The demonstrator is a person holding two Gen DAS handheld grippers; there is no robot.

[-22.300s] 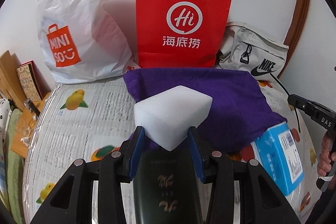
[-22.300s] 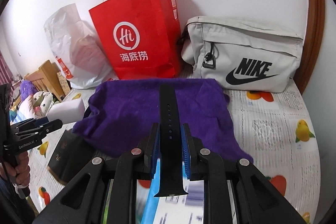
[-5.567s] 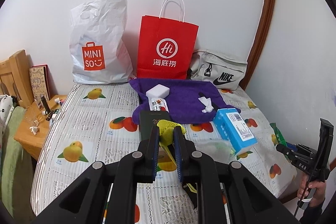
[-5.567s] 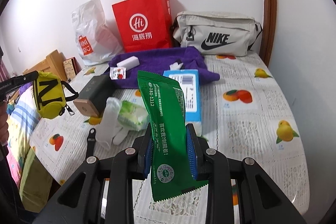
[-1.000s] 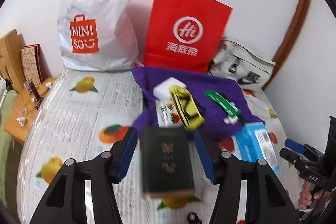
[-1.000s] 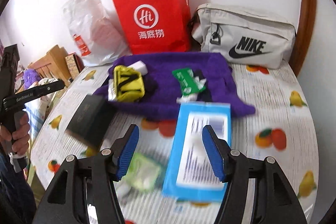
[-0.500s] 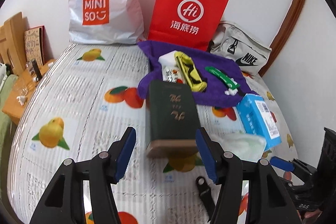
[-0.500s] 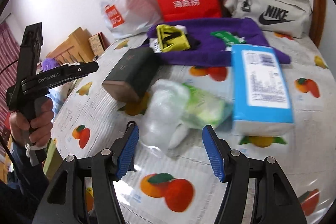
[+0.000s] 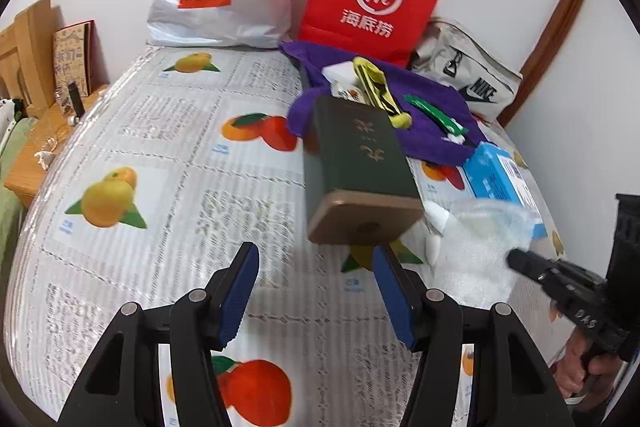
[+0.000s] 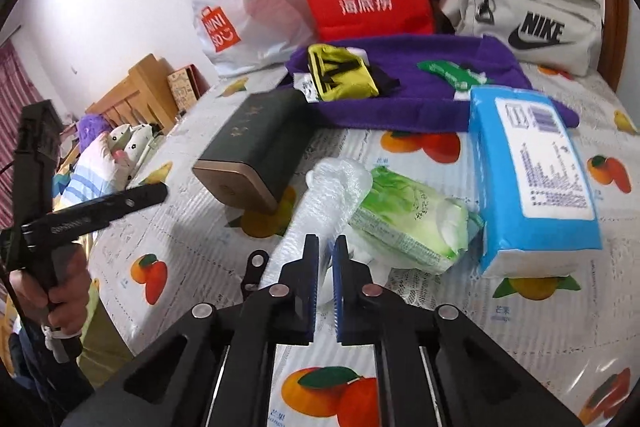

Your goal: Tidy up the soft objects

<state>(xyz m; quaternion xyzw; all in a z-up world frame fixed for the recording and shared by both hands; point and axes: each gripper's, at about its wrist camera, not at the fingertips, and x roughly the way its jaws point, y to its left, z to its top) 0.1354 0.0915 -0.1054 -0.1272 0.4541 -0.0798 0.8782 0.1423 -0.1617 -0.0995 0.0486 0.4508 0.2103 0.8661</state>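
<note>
Inspecting the bed, we are finding our right tongs pinching the white foam wrap beside the wipes; our left tongs are hanging open, empty, near the box.

Both grippers down over the bed, right one now clamped

The right gripper, wide apart a second ago, has closed on the translucent white foam wrap. The left gripper, emptied of its yellow zip pouch, now on the purple towel, hangs parted, dark green box at one o'clock.
</note>
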